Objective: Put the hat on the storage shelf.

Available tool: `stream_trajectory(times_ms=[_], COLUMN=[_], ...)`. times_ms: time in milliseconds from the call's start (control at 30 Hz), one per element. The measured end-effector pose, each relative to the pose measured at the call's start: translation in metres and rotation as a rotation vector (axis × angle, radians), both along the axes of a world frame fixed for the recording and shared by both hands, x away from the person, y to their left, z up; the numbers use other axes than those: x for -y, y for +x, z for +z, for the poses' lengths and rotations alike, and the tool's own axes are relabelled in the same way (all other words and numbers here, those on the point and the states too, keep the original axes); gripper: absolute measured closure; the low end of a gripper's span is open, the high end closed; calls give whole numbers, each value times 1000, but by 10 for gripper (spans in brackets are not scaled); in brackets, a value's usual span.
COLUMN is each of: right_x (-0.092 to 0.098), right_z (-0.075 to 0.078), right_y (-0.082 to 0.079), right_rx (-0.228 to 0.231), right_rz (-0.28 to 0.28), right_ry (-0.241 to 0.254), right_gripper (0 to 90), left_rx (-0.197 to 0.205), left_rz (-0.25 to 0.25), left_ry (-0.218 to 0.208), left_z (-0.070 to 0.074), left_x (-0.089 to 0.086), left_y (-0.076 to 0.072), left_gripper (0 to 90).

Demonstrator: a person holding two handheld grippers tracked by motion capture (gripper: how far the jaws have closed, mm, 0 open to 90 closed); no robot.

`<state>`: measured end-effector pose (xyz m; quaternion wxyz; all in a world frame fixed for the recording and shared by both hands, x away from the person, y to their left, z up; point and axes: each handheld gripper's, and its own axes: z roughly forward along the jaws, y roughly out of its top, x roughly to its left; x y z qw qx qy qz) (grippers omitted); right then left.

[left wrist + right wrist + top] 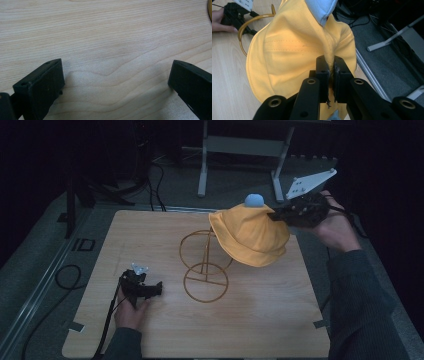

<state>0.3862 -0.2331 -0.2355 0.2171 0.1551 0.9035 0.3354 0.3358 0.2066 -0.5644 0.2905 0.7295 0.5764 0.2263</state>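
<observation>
A yellow cloth hat (250, 235) with a pale blue top (254, 200) hangs above the right part of the wooden table (150, 230). My right gripper (277, 215) is shut on a fold of the hat's crown (329, 53); its jaws (331, 72) pinch the fabric between them. Beside the hat stands a gold wire stand (206, 270) with two rings on a post. My left gripper (155, 289) rests low on the table at the front left, open, with bare wood (115, 75) between its fingers (45, 82).
A grey three-cornered plate (310, 182) rides on top of the right gripper. A cable (107, 320) trails from the left gripper. Beyond the table are a grey floor, metal table legs (202, 165) and loose cables (65, 275). The wire stand's ring (244, 27) shows left of the hat.
</observation>
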Motion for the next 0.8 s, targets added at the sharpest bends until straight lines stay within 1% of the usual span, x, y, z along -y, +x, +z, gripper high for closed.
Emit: stream_trajectory(times_ms=[233,433,600,800], right_x=[-12,-27,-44,-65], right_z=[5,7,5,3], right_y=[-1,-1,0,4], right_rx=[11,7,1,-6], right_rz=[27,56,76,101], right_ry=[-2,-6,-39,-63], right_gripper=[846,845,845,844], left_rx=[0,0,0,-1], left_rz=[0,0,0,-1], left_ry=[0,0,0,0], left_z=[0,0,0,0], left_x=[0,0,0,0], left_y=[0,0,0,0], left_gripper=[4,4,4,4])
